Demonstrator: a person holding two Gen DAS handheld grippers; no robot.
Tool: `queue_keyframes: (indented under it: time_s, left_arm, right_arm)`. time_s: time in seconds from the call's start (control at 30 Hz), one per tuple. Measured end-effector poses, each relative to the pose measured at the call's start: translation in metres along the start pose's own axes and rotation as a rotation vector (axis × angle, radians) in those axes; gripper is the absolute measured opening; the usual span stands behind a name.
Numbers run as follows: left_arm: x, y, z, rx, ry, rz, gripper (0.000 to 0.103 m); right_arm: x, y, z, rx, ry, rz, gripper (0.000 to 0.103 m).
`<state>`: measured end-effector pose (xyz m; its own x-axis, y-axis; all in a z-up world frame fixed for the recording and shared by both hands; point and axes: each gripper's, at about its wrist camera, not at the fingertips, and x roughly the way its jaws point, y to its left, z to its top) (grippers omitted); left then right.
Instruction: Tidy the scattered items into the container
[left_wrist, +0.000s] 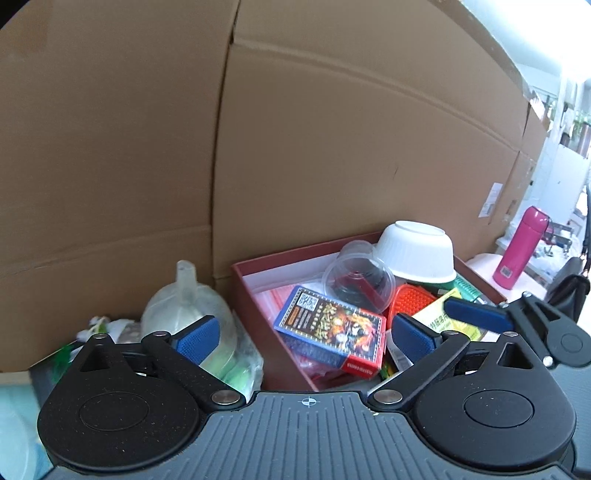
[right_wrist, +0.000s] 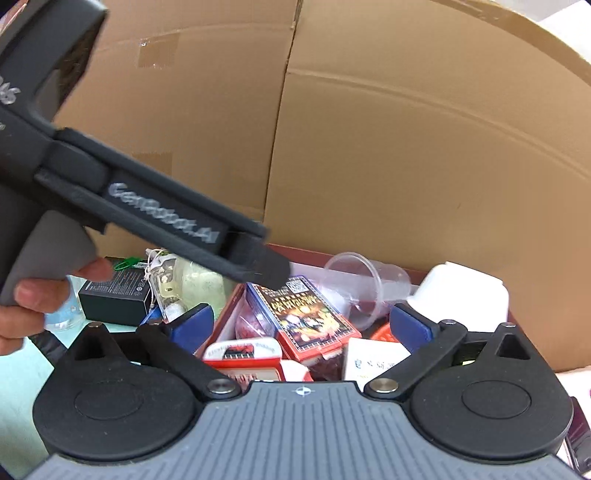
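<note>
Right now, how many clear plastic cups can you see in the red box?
1. The clear plastic cup lies on its side in the red box, beside the upturned white bowl and behind the card pack. Others may be hidden under the pile.

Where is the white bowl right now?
The white bowl sits upside down at the far right of the red box, leaning over the clear plastic cup, in front of the cardboard wall.

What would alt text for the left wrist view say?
The open left gripper hovers, holding nothing, over a red box crammed with a card pack, clear cup and upturned white bowl. Cardboard sheets stand behind.
</note>
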<state>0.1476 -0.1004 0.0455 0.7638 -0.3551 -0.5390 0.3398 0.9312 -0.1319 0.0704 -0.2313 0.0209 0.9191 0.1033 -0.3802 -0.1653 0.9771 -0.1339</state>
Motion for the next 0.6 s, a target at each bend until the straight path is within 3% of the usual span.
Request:
queue_keyframes:
  time_s: [0.23,0.6]
  left_arm:
    - [-0.033,-0.019,-0.026,-0.010,-0.040,0.095,0.103]
    - [-0.047,-0.060,-0.059,-0.041,0.009,0.230,0.103]
  right_arm:
    - [-0.024,-0.019,-0.016,0.050,0.027,-0.041,0.103]
    - [-0.068,-0.054,-0.037,0.104,0.021,-0.121,0.103]
